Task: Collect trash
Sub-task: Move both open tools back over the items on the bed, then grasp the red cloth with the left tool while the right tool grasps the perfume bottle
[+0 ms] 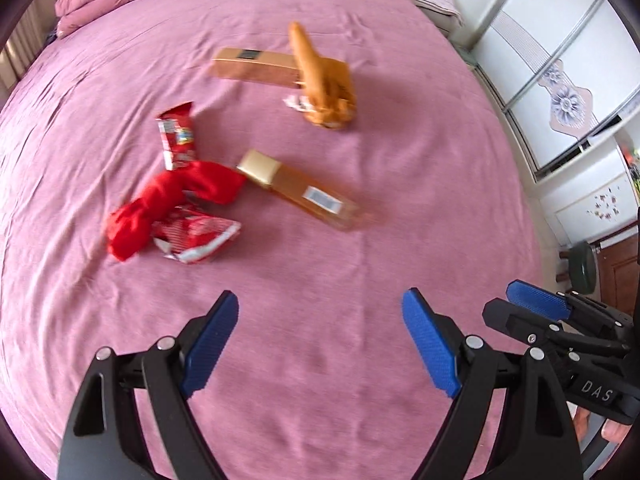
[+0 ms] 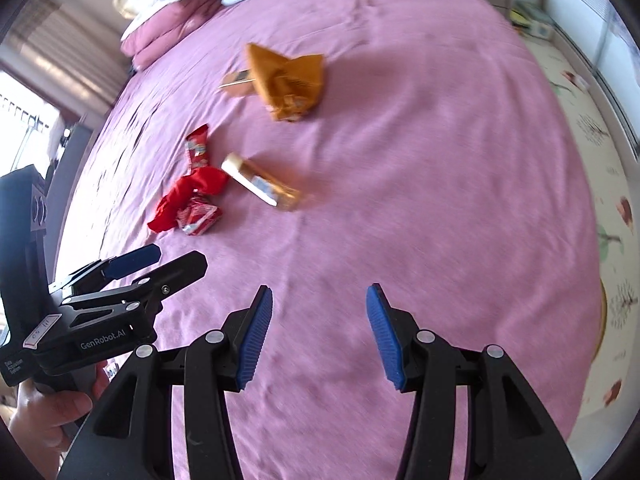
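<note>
Several items lie on a pink bed (image 1: 400,184). A red snack wrapper (image 1: 177,140) lies upright-ish, a crumpled red-and-white wrapper (image 1: 196,238) sits under a red cloth (image 1: 172,200). An amber bottle with a gold cap (image 1: 304,192) lies beside them. Farther back are a gold box (image 1: 252,66) and an orange cloth (image 1: 324,84) over a small wrapper (image 1: 296,103). My left gripper (image 1: 320,312) is open and empty above the near bed. My right gripper (image 2: 320,304) is open and empty; the same items show ahead of it: bottle (image 2: 264,184), red cloth (image 2: 188,196), orange cloth (image 2: 288,76).
Folded pink bedding and pillows (image 1: 96,0) lie at the bed's far left. A white wardrobe (image 1: 560,80) stands to the right. A patterned floor mat (image 2: 592,160) runs along the bed's right side. The right gripper (image 1: 560,320) shows at the left wrist view's right edge.
</note>
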Demonstrator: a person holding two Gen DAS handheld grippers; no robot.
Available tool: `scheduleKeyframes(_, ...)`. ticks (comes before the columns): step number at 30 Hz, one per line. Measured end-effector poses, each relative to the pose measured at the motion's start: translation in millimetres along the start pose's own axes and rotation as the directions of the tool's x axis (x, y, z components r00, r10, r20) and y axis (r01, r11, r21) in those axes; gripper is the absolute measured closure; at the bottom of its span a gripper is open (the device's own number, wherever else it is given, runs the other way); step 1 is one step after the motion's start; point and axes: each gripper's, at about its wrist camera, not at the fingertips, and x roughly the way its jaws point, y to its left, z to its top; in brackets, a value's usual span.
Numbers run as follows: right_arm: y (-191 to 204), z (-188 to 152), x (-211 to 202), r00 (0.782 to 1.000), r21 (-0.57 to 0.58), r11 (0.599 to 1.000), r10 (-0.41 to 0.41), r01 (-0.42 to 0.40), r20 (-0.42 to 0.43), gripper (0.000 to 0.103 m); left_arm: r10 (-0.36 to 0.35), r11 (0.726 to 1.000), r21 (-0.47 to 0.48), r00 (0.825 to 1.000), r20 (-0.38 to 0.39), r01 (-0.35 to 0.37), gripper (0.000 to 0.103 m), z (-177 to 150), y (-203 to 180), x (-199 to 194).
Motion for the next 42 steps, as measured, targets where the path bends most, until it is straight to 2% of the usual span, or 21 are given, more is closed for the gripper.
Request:
scheduleKeyframes(8, 42, 36, 58, 0.999, -0.068, 0.998, 0.010, -0.013, -0.049, 0.054, 0.081, 0.997, -0.011, 0.997, -0.011, -0.081, 0.020, 24, 70, 21)
scheduleKeyframes(11, 49, 46, 74, 0.998, -0.090, 0.996, 0.001, -0.007, -0.059, 0.054, 0.088, 0.996, -0.027, 0.996, -0.019, -0.089, 0.020, 34, 92, 32)
scheduleKeyframes(19, 61, 74, 113, 0.997, -0.159, 0.987, -0.030, 0.017, -0.078, 0.053, 0.103, 0.995, -0.001, 0.994, -0.031, -0.103, 0.020, 58, 126, 58)
scheduleKeyframes(24, 66, 83, 130, 0.994, -0.220, 0.974, -0.070, 0.051, -0.080, 0.049, 0.104, 0.993, 0.070, 0.991, -0.080, -0.099, 0.020, 68, 133, 79)
scheduleKeyframes(26, 66, 87, 136, 0.992, -0.243, 0.968, -0.085, 0.062, -0.088, 0.049, 0.102, 0.991, 0.095, 0.990, -0.095, -0.093, 0.024, 71, 134, 86)
scheduleKeyframes(30, 66, 90, 146, 0.990, -0.264, 0.962, -0.098, 0.068, -0.101, 0.049, 0.097, 0.989, 0.118, 0.989, -0.114, -0.084, 0.049, 76, 134, 96)
scheduleKeyframes(32, 68, 91, 152, 0.989, -0.272, 0.960, -0.097, 0.063, -0.113, 0.049, 0.083, 0.991, 0.115, 0.989, -0.125, -0.069, 0.054, 78, 134, 100)
scheduleKeyframes(34, 70, 91, 157, 0.987, -0.282, 0.957, -0.102, 0.064, -0.123, 0.049, 0.058, 0.994, 0.101, 0.989, -0.133, -0.045, 0.065, 81, 134, 102)
scheduleKeyframes(36, 73, 92, 162, 0.986, -0.293, 0.954, -0.107, 0.065, -0.129, 0.050, 0.042, 0.995, 0.092, 0.990, -0.132, -0.030, 0.068, 83, 132, 103)
scheduleKeyframes(38, 77, 93, 165, 0.985, -0.294, 0.954, -0.096, 0.052, -0.140, 0.057, 0.016, 0.997, 0.073, 0.991, -0.136, -0.006, 0.070, 82, 130, 103)
scheduleKeyframes(42, 77, 92, 162, 0.987, -0.280, 0.960, -0.071, 0.028, -0.144, 0.065, -0.040, 0.999, -0.005, 0.992, -0.118, 0.040, 0.072, 81, 141, 95)
